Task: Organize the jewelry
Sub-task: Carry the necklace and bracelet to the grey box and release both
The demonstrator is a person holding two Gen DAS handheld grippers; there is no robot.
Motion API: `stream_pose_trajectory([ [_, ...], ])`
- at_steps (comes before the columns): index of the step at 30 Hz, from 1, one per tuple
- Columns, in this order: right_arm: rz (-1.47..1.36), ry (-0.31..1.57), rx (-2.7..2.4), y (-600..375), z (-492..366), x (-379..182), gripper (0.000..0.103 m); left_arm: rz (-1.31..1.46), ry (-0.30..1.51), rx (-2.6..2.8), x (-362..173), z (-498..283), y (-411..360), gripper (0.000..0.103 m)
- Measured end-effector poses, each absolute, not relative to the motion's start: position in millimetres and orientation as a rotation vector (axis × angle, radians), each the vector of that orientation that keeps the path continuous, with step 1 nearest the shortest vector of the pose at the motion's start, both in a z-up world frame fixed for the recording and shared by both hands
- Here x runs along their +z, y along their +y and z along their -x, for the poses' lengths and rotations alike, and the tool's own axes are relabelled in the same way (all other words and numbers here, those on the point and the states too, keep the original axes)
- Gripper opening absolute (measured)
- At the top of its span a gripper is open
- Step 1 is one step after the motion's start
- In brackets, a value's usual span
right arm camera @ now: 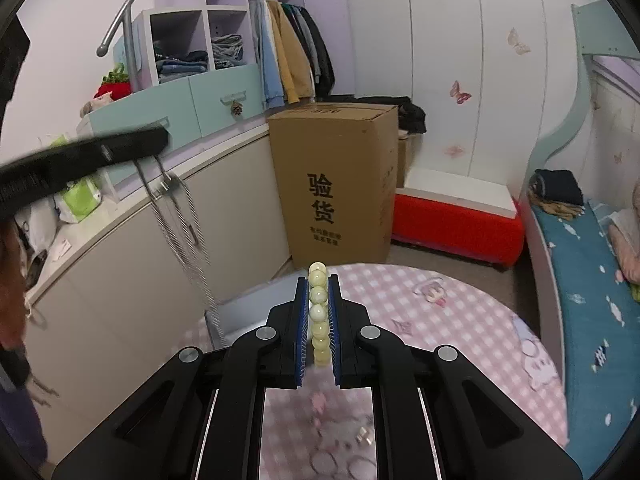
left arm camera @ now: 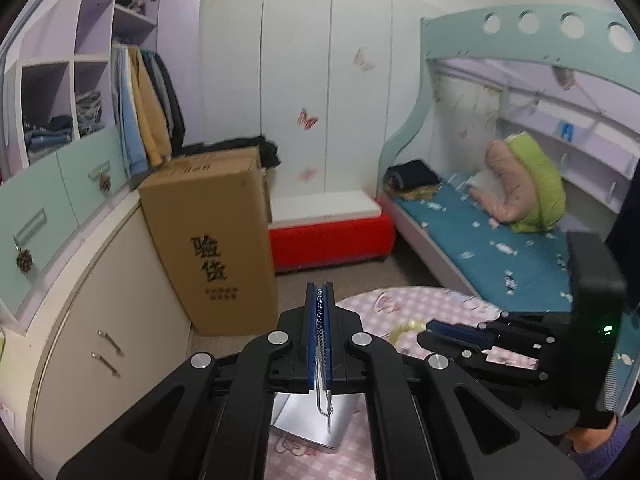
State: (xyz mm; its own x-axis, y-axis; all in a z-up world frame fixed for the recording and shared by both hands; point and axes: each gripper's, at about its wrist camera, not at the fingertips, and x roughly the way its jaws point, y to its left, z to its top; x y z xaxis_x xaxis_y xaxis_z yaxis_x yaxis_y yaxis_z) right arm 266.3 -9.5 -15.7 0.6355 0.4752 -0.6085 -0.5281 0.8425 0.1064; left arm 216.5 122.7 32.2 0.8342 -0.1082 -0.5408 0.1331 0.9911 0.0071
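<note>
Both tongs tilt downward over the pink-checked bench: left tongs clamp a silver chain, right tongs a pale bead bracelet; a cardboard box stands beyond.

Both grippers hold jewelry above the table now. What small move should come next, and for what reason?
Probably bring the left gripper down toward the silver box on the pink checked table and lay the silver chain in it. Both grippers are shut on jewelry in the air: the left on the long hanging chain, the right gripper on the pale bead bracelet. The box lies right below the left gripper.
</note>
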Motion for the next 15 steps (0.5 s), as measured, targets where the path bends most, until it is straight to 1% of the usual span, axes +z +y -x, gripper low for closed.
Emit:
stream_pose_trajectory([
  [11,0.043,0.794,0.608,35.4,-302.5,-67.1,0.010,0.013,0.814,-0.134,-71.7,-269.0,142.5,0.001],
  [15,0.032,0.841,0.616,42.1,-311.4,-82.9,0.010,0.012,0.859,-0.154,-94.4,-273.1,142.7,0.001],
])
